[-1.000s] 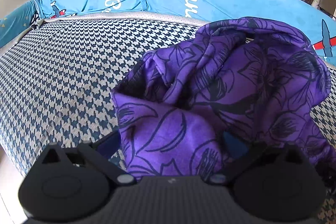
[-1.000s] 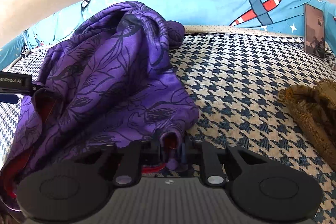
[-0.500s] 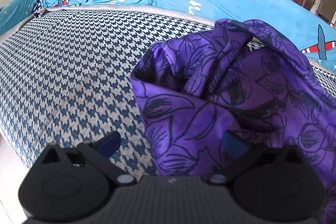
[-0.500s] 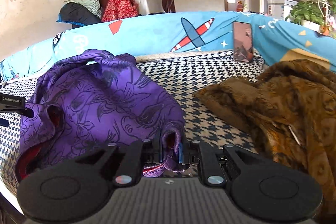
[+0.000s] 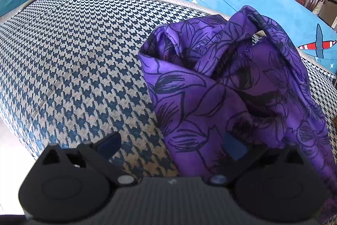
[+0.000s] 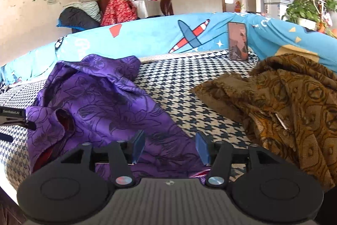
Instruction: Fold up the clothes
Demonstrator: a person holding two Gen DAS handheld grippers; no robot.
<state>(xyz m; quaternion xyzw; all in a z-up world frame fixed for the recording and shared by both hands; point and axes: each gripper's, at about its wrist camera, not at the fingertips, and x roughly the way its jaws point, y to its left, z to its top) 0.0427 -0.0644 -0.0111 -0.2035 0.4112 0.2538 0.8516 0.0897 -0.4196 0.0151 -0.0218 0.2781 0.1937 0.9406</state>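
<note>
A purple garment with a black flower print (image 5: pixel 231 88) lies crumpled on the houndstooth cushion (image 5: pixel 73 66). My left gripper (image 5: pixel 171 147) is open wide at the garment's near left edge. That edge lies loose between its fingers and neither pad presses on it. In the right wrist view the same purple garment (image 6: pixel 101 102) spreads to the left. My right gripper (image 6: pixel 170 148) hovers over its near corner with its jaws opening. Cloth lies under the gap, free of both pads. One left gripper finger (image 6: pixel 12 113) shows at the far left by the cloth.
A brown patterned garment (image 6: pixel 284 102) is heaped at the right of the cushion. A phone (image 6: pixel 237 41) leans on the blue cartoon-print backrest (image 6: pixel 158 39). Bare houndstooth stretches left of the purple garment. The cushion's front edge drops off at the lower left (image 5: pixel 12 125).
The right gripper has let go of the purple fold it pinched, and its jaws now stand apart. The left gripper has slid left, so the cloth sits further right in its view.
</note>
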